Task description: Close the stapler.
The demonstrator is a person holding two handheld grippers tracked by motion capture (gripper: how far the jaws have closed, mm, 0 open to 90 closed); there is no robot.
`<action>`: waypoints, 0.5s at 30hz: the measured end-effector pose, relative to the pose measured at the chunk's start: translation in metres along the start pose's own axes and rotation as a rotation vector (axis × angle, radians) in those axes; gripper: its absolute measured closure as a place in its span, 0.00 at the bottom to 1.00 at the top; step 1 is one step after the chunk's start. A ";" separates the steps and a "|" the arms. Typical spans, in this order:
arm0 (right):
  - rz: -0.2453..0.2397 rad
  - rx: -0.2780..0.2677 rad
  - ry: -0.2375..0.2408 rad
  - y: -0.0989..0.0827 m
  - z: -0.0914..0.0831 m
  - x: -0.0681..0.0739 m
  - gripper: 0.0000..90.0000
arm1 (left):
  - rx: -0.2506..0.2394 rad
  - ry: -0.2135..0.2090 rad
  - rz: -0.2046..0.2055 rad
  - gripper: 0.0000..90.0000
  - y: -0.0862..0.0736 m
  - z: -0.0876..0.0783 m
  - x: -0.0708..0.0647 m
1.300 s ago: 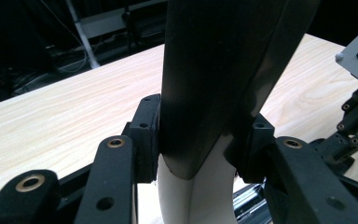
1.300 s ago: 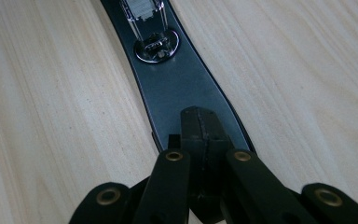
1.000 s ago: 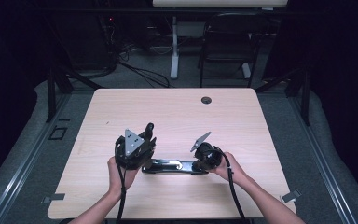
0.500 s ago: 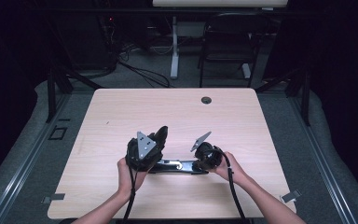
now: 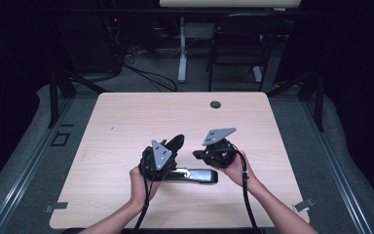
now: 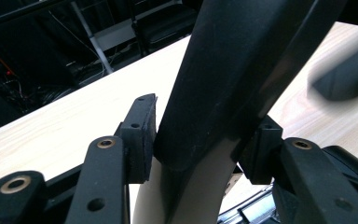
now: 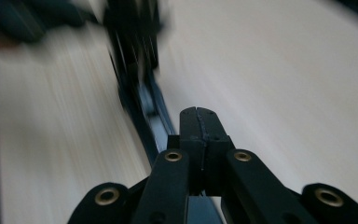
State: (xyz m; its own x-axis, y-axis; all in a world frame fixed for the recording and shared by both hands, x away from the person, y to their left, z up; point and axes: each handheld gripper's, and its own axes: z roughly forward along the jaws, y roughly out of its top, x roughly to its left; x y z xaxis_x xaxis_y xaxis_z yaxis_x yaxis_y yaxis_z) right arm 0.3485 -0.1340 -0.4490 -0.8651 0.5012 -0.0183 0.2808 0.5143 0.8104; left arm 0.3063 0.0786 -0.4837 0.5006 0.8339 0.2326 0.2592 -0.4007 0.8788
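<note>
A long black and silver tool (image 5: 197, 176) lies near the front of the wooden table (image 5: 126, 117). Its black lever handle (image 5: 177, 142) is raised at the left end. My left gripper (image 5: 168, 150) is shut on that handle (image 6: 233, 70), and the pads (image 6: 142, 130) press on both its sides in the left gripper view. My right gripper (image 5: 198, 154) hangs above the tool's right half and points left. In the right gripper view its jaws (image 7: 200, 121) are shut with nothing between them, above the tool's dark rail (image 7: 154, 119).
A small dark grommet hole (image 5: 215, 104) sits at the table's far edge. A black chair (image 5: 238, 44) and floor cables (image 5: 151, 78) lie beyond the table. Bare wood spreads over the far half and both sides of the tabletop.
My right gripper has risen off the tool's right end and now hangs above it. My left gripper has shifted right with the handle in its jaws.
</note>
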 end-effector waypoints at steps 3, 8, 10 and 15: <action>0.013 -0.110 0.015 0.017 -0.012 0.006 1.00 | 0.004 -0.007 0.011 0.58 0.000 0.001 -0.003; 0.008 -0.116 0.011 0.016 -0.009 0.008 1.00 | 0.002 -0.020 0.009 0.57 0.000 0.002 -0.003; 0.013 -0.125 0.008 0.015 -0.009 0.008 1.00 | 0.008 -0.034 0.011 0.56 0.000 0.002 -0.003; 0.019 -0.139 0.010 0.015 -0.011 0.007 1.00 | 0.017 -0.060 0.003 0.54 -0.001 0.004 -0.003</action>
State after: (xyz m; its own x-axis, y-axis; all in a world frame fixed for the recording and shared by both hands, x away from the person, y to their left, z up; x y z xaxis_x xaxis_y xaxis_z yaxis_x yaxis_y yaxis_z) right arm 0.3423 -0.1305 -0.4311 -0.8647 0.5022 0.0029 0.2374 0.4036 0.8836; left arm 0.3080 0.0750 -0.4866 0.5500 0.8086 0.2089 0.2714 -0.4096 0.8710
